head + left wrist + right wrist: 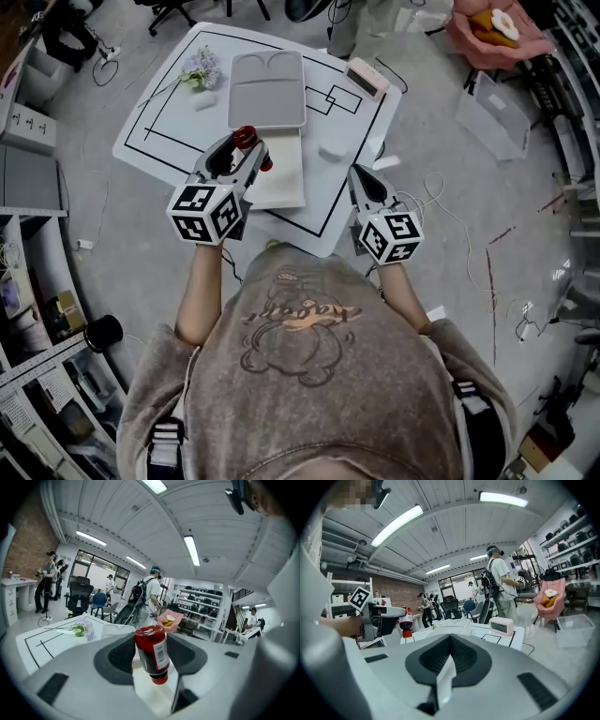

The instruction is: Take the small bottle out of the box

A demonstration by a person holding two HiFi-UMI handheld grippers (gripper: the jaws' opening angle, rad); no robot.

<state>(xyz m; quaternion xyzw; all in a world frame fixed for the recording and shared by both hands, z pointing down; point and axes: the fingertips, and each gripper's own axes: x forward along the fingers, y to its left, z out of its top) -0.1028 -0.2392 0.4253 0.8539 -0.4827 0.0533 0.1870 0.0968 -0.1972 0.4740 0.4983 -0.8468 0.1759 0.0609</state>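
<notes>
Red-filled small bottle (pixel 152 653), tilted with its narrower end down, is clamped between the pads of the left tool (pixel 246 142), in the air above the left side of the open box (pixel 281 178) on the white surface (pixel 169 112). The right tool (pixel 449 641), jaws pressed together on nothing, hovers over the near right edge. A pink clock (pixel 366 75) sits by the far right corner.

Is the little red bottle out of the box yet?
Out: the left gripper clamps the small red plastic bottle in the air, clear of the white box.
</notes>
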